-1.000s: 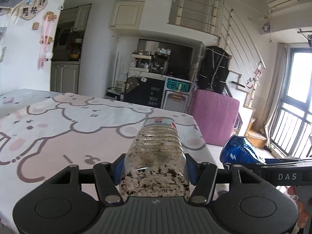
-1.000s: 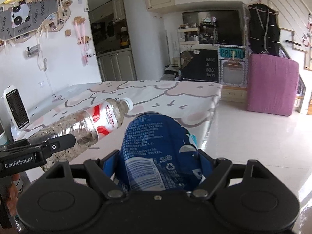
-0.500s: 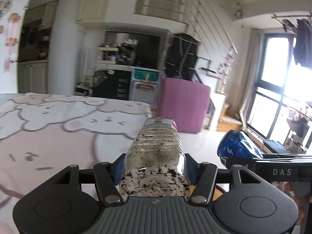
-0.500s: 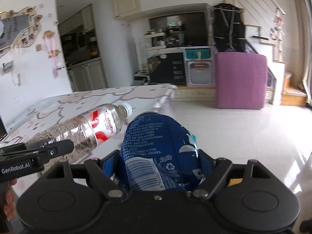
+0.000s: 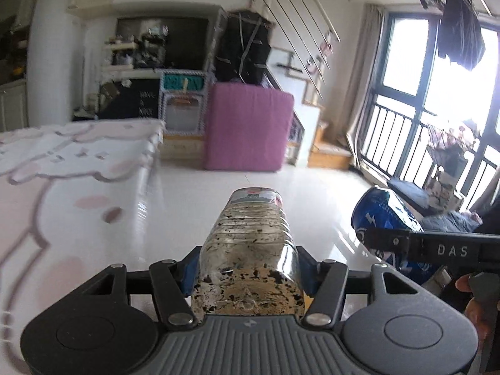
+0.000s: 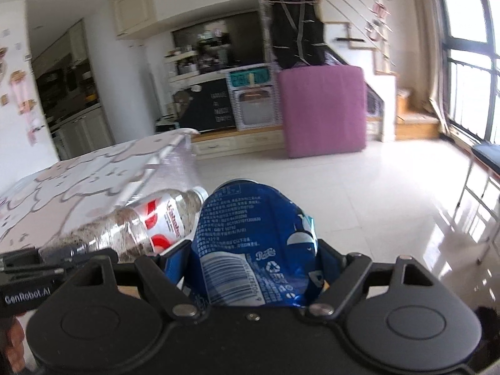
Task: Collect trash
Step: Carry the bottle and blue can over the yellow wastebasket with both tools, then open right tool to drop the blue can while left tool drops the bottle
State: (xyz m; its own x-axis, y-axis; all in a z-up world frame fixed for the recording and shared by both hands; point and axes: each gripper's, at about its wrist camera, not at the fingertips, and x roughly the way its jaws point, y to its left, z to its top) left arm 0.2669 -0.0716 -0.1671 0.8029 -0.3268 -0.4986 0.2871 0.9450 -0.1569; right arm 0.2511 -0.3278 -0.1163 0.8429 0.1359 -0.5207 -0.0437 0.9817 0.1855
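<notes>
My left gripper (image 5: 248, 270) is shut on a clear plastic bottle (image 5: 251, 250) with dark specks inside and a red and white label. It holds the bottle in the air, neck pointing forward. My right gripper (image 6: 253, 268) is shut on a crushed blue Pepsi can (image 6: 253, 247), also held in the air. The can also shows at the right of the left wrist view (image 5: 384, 218), and the bottle shows at the left of the right wrist view (image 6: 147, 228). The two grippers are side by side, the bottle's cap close to the can.
A table with a pink cartoon cloth (image 5: 56, 187) lies to the left (image 6: 78, 181). Glossy white floor (image 6: 359, 187) stretches ahead. A purple mattress (image 5: 247, 128) leans against the far cabinets. Barred windows (image 5: 437, 109) and a bench are at the right.
Both grippers have swung to the right, away from the table and toward the open floor and windows. Each still holds its item.
</notes>
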